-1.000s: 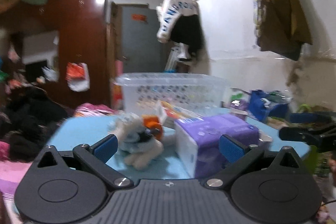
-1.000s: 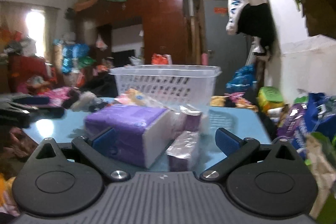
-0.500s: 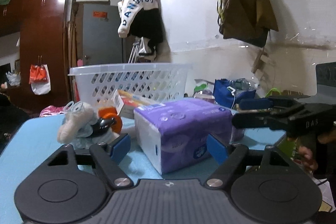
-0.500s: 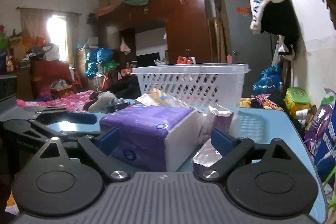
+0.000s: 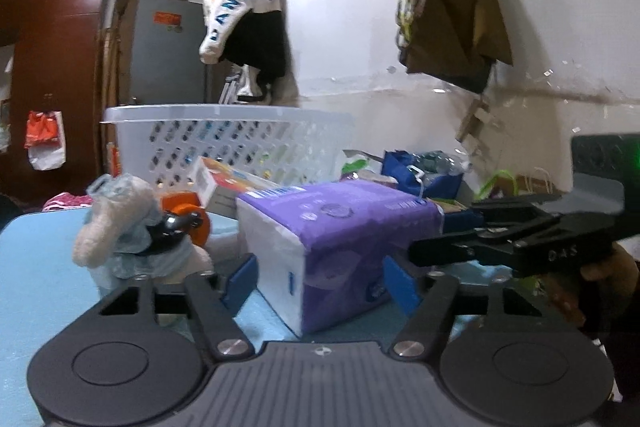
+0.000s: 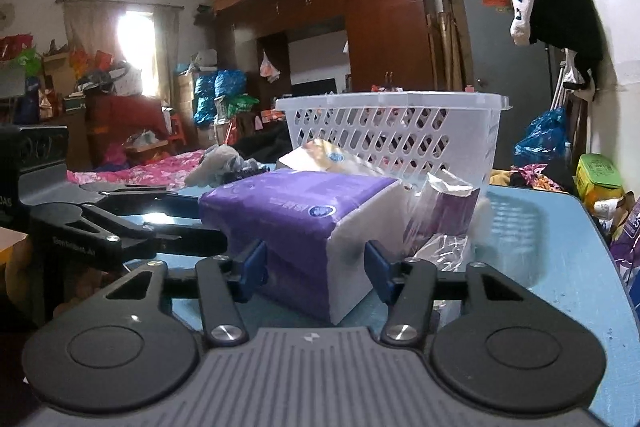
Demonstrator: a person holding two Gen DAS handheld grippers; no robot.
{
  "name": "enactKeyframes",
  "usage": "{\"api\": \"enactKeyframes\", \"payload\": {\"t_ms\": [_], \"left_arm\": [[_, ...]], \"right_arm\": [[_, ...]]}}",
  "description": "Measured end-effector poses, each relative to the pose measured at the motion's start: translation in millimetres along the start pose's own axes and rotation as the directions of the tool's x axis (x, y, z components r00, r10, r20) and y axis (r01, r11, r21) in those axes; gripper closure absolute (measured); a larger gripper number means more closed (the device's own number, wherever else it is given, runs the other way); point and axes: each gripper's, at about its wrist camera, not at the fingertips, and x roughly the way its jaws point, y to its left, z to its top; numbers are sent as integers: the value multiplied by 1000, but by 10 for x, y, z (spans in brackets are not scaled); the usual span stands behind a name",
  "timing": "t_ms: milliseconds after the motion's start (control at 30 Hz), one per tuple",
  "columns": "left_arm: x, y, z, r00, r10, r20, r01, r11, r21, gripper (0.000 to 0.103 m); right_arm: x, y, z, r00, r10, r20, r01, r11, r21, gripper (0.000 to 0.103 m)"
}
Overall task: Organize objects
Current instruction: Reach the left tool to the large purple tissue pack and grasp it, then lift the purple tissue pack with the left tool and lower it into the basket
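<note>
Tissue pack (image 5: 340,247) sits on the blue table (image 5: 36,267), dead ahead of both our grippers, and the coming move turns on how it lies between them. We see its purple top and white end face in both wrist views (image 6: 304,227). Its long axis runs away from us toward the white basket (image 5: 224,143) behind it, slanting a little so that a corner, not a flat side, points back at each camera. Our left gripper (image 5: 320,283) stands wide, one blue pad on either side of the pack's near end; the pads look just beside the wrapper, and we cannot tell if they touch. Our right gripper (image 6: 316,269) is also apart, its pads bracketing the opposite near corner, again with contact unclear. Each gripper shows in the other's view, coming in from the side, so the two converge on the same pack. Neither looks clearly nearer. We judge a squeeze across the short width is what the next move needs. Stuffed toy (image 5: 124,239) lies just left of the pack, a box (image 5: 228,185) behind it, crinkled wrappers (image 6: 444,223) to its right.
</note>
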Motion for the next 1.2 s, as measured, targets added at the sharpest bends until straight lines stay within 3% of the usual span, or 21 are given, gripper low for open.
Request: {"api": "enactKeyframes", "payload": {"t_ms": [200, 333, 600, 1200], "left_arm": [[7, 40, -27, 1000, -8, 4, 8, 1000, -8, 54], [-30, 51, -46, 1000, -25, 14, 25, 1000, -7, 60], [-214, -41, -15, 997, -58, 53, 56, 998, 29, 66], [-429, -222, 398, 985, -2, 170, -15, 995, 97, 67]], "right_arm": [[31, -7, -22, 1000, 8, 5, -8, 999, -34, 47], [9, -16, -30, 1000, 3, 17, -3, 999, -43, 50], [-184, 88, 71, 996, -13, 87, 22, 995, -99, 53], [-227, 194, 430, 979, -47, 200, 84, 980, -181, 53]]}}
